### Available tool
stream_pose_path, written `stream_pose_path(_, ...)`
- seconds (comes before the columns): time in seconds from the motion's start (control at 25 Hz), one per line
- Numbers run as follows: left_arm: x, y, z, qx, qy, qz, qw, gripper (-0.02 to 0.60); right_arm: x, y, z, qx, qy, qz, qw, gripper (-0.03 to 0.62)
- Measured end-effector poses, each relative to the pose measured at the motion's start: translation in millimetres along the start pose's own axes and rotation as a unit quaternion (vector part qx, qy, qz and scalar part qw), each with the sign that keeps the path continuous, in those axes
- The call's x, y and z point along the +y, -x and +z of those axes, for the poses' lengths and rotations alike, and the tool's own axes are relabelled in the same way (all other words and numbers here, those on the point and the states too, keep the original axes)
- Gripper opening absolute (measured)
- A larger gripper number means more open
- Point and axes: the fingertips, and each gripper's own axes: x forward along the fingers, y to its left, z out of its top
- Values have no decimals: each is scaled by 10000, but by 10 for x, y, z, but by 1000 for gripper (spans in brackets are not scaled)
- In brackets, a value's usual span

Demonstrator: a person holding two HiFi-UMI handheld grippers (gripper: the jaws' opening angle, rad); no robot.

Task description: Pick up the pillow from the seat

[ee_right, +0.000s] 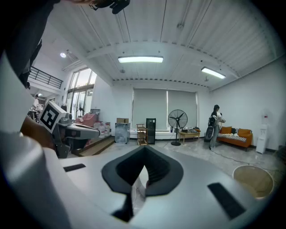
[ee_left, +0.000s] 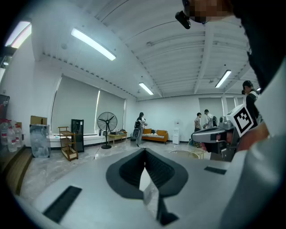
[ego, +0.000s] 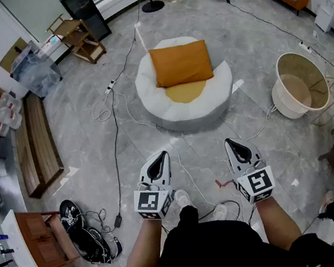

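- Left gripper [ego: 159,159], right gripper [ego: 232,145]: both clenched with nothing between the jaws. They are held close to the person and well apart from the seat.
- Floor cables [ego: 117,163]: loose on the floor ahead.
- Round white seat [ego: 152,100]: sits at floor level, with a yellow centre pad [ego: 185,92].
- Orange pillow [ego: 181,63]: lies flat on the seat's far half, overlapping the pad. Judged light, soft, compressible and not fragile; its fabric should grip well. Best hold: pinch the near edge or a corner.
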Motion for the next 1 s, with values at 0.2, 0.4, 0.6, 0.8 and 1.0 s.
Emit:
stream_pose_path(0.2, -92, 91, 9, -13, -132, -74, 9999, 12, 87, 66, 24, -39, 32, 22, 10000, 3)
stream_pose_path(0.4, 7, 102, -23, 17, -59, -37, 10000, 12, 88, 46, 102, -241, -189, -126, 9995, 5)
stream_pose_path(0.6, 186, 34, 23, 11, -69, -35, 10000, 12, 60, -122, 119, -252, -232, -231, 9991, 6)
stream_pose_path(0.8, 494, -49, 24, 46, -127, -73, 9999, 12, 112, -413, 194, -242, -190, -292, 9991, 6)
stream_pose_path(1.0, 825, -178, 100, 17, -211, -221, 9995, 12, 175, -739, 226, -190, -210, -398, 9988, 8)
